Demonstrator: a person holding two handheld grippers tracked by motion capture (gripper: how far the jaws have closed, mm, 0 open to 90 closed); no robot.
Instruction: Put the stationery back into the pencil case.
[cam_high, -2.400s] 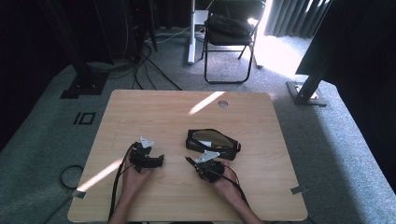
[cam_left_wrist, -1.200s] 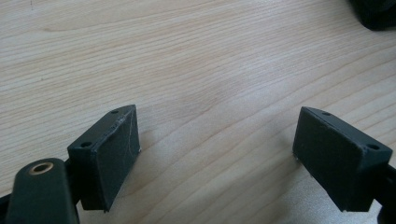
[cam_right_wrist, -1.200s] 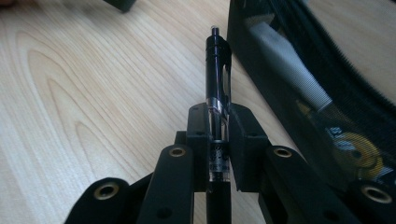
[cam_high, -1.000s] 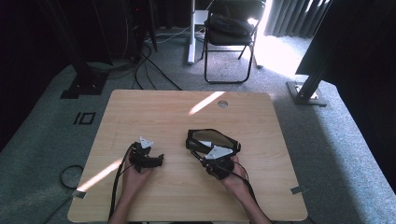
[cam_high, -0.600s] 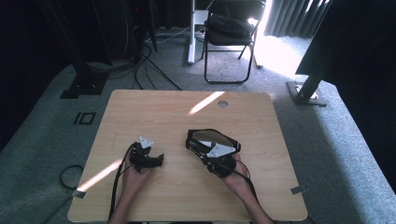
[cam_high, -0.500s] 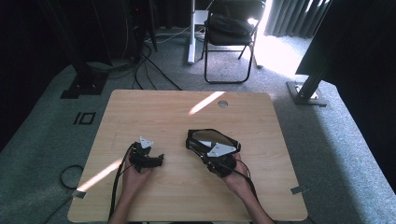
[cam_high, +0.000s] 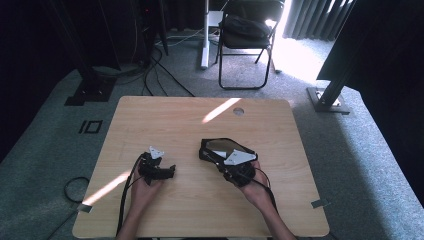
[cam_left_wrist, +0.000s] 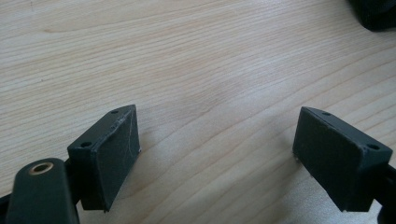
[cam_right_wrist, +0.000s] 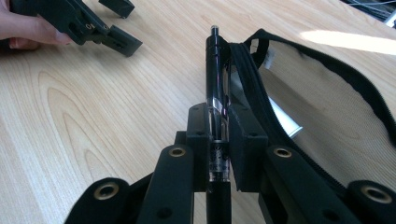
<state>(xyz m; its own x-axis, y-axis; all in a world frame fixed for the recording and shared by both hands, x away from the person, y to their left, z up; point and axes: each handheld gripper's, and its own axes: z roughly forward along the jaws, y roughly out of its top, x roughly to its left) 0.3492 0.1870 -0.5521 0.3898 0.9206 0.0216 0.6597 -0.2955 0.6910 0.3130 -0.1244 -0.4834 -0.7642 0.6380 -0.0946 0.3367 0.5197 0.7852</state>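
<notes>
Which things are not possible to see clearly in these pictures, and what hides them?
- Pen: right gripper view, its lower end is covered by the fingers of the right gripper shut on it.
- Mesh pouch: right gripper view, cut off by the right edge; a pale object inside is blurred by the mesh.
- Pouch in high view: partly under the grey plate, contents too small.
- Left gripper: left gripper view, bottom edge cuts its open fingers.

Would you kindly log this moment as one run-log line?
right gripper: shut on pen | at mesh pouch opening | left gripper: open, over table
</notes>
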